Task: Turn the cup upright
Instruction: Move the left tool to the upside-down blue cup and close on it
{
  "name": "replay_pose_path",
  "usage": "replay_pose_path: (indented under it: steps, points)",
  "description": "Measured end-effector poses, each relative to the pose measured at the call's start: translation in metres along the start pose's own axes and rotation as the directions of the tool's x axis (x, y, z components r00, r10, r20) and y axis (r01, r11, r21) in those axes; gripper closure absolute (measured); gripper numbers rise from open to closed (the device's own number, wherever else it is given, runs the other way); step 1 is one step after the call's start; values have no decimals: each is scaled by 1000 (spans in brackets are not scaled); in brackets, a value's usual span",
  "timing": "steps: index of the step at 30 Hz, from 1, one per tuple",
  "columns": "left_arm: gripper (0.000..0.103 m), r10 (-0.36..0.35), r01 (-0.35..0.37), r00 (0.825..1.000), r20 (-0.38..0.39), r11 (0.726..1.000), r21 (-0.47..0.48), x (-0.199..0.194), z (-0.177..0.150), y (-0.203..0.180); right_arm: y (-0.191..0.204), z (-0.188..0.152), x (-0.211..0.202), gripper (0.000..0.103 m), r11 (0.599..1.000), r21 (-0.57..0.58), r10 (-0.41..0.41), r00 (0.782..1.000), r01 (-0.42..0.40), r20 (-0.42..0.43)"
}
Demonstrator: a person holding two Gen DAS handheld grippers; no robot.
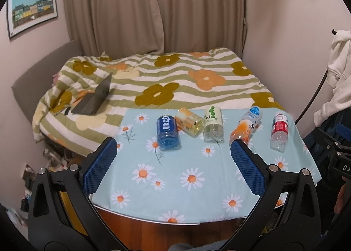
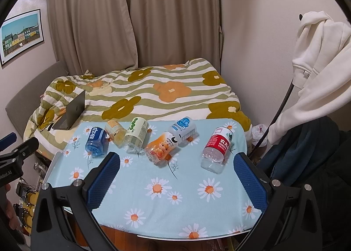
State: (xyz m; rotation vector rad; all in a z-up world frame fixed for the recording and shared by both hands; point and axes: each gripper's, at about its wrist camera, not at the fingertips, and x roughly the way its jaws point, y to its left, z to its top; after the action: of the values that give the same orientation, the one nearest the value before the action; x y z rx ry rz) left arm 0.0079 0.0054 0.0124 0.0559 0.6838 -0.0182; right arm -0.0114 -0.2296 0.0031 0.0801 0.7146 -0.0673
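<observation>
Five empty cups [image 2: 214,149] lie on their sides along the far edge of the daisy-cloth worktop [image 2: 175,202], bed [image 2: 153,95] beyond; left gripper [image 1: 173,164] and right gripper [image 2: 176,179] fingers are spread, grasping nothing.

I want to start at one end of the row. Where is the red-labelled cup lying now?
The red-labelled cup lies on its side at the row's right end, near the daisy tablecloth's right edge, beside the orange cup.
</observation>
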Motion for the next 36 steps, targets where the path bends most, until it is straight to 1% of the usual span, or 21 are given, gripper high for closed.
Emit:
replay_pose_path:
  steps: [6,10,12,16,19,22,25,29,34,36]
  points:
    - [0,11,-12,999,-42,1000,-26,13,5,-6,-3,8,-1,0,1000,-7,14,1000,-14,-23]
    - [0,43,-46,997,-62,998,-46,27,7,-11,-7,21,7,0,998,-49,36,998,-38,-54]
    - [0,53,-58,996,-72,997,-56,36,8,-12,-10,20,15,0,996,-74,53,996,-58,-68]
    - [0,49,-58,993,-103,995,-87,60,14,-4,-8,23,36,0,993,-100,56,994,-66,-99]
    - [0,49,-60,990,-133,995,-82,83,18,0,-4,27,53,0,993,-101,49,990,-62,-129]
    - [0,30,-45,984,-174,996,-79,111,21,6,2,31,69,0,994,-100,39,987,-55,-158]
    - [0,10,-27,974,-226,997,-71,144,24,12,10,36,89,0,995,-95,12,983,-30,-182]
    - [0,-24,4,956,-293,998,-69,188,29,20,22,40,118,0,997,-80,-15,975,-3,-220]
    - [0,-66,45,925,-373,997,-66,242,30,27,37,44,160,0,998,-49,-50,957,37,-286]
    - [0,-78,59,910,-408,996,-61,264,29,28,42,43,176,0,998,-31,-59,948,52,-311]
